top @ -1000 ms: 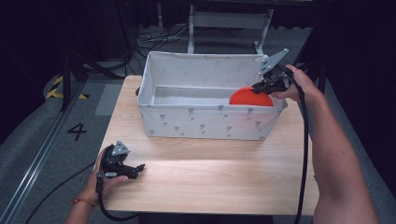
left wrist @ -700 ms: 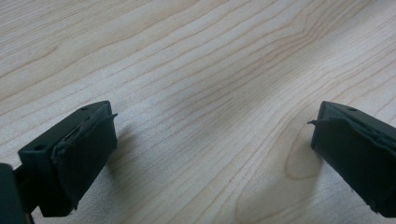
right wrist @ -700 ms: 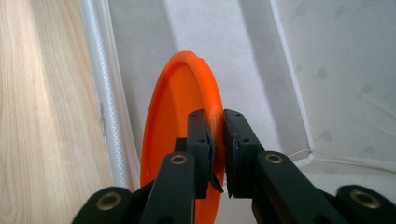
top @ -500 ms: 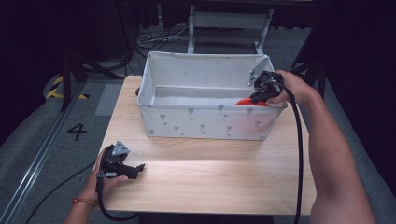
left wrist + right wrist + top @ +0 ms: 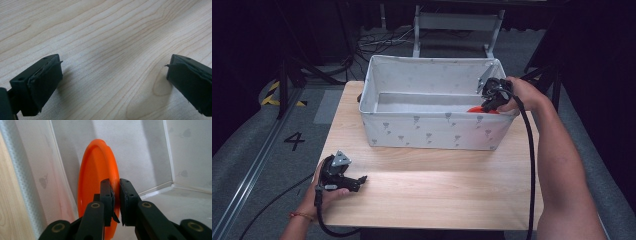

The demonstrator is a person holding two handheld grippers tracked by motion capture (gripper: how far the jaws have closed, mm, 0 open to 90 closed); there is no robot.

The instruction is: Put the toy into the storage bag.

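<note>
An orange disc (image 5: pixel 97 180) stands on edge inside the white fabric bin (image 5: pixel 432 131), close to its front wall at the right end. My right gripper (image 5: pixel 116 192) is shut on the disc's rim, reaching down into the bin. From above, a sliver of the orange disc (image 5: pixel 477 109) shows just under the right gripper (image 5: pixel 490 100). My left gripper (image 5: pixel 361 181) rests low over the wooden table (image 5: pixel 437 185) at the front left. Its jaws stand wide apart in the left gripper view (image 5: pixel 113 80), with bare wood between them.
The bin sits across the far half of the table, its inside pale grey. A metal frame (image 5: pixel 457 25) and cables lie on the floor behind the table. A black cable (image 5: pixel 530 165) trails along the right forearm.
The right gripper has lowered the orange disc into the bin, so much less of it shows above the front wall. The left gripper has stayed put.
</note>
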